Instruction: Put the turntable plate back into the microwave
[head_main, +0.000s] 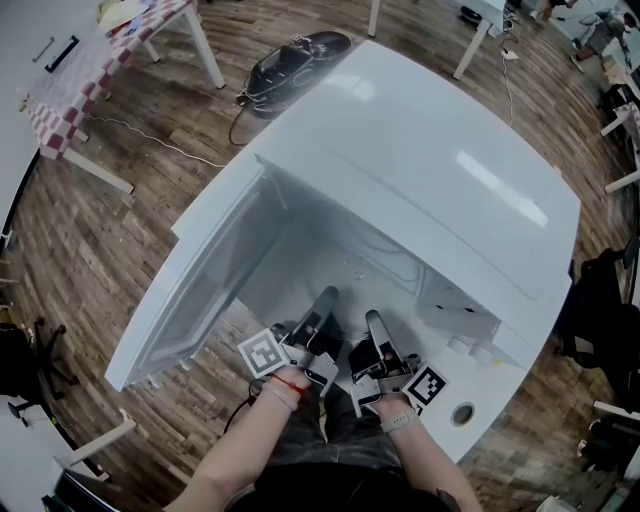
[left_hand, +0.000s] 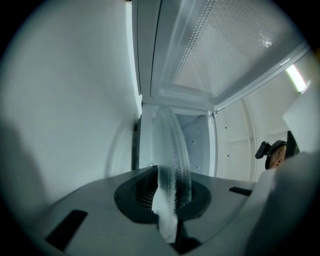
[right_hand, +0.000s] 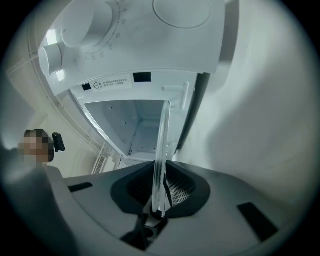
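A clear glass turntable plate (left_hand: 172, 150) shows edge-on in both gripper views, upright between the jaws. My left gripper (left_hand: 167, 200) is shut on its rim, and my right gripper (right_hand: 159, 192) is shut on the plate (right_hand: 162, 145) as well. In the head view the left gripper (head_main: 322, 305) and right gripper (head_main: 376, 325) sit side by side at the mouth of the white microwave (head_main: 430, 170). Its door (head_main: 200, 290) swings open to the left. The plate itself is barely visible there. The white cavity (right_hand: 135, 120) lies straight ahead, under the control panel's knobs (right_hand: 75, 25).
The door's meshed window (left_hand: 225, 45) hangs close above the left gripper. A table with a checkered cloth (head_main: 90, 70) stands on the wooden floor at the far left. A black object with a cable (head_main: 295, 60) lies behind the microwave. Dark chairs (head_main: 600, 300) stand at the right.
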